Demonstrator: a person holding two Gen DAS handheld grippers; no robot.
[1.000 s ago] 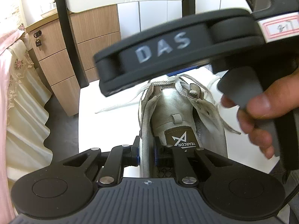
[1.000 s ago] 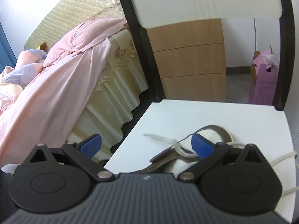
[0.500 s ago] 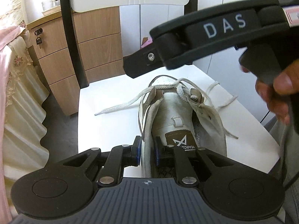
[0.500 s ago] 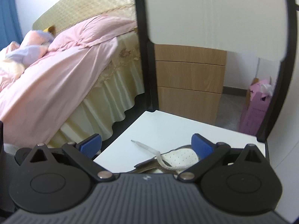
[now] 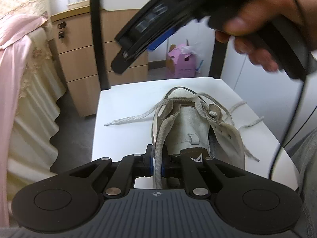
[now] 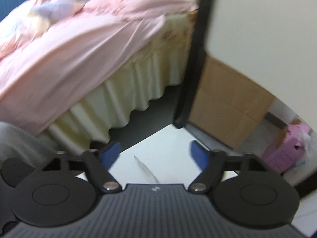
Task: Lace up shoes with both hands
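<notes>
Left wrist view: the white shoe (image 5: 198, 127) is seen lying on the white chair seat (image 5: 126, 99), heel toward the camera. Its left collar edge (image 5: 158, 158) is pinched between the nearly closed jaws of the left gripper (image 5: 156, 163), which are closing further. The right gripper (image 5: 138, 37) is held above the shoe's toe by a hand (image 5: 255, 29); its jaws are part-open and closing, with nothing between them. A loose lace end (image 5: 126, 120) is trailed to the left of the shoe. The lace could be missed (the right gripper's view is badly smeared), or the shoe dragged off the seat if the collar is pulled. The lower eyelets and the shoe's heel are hidden behind the left gripper.
</notes>
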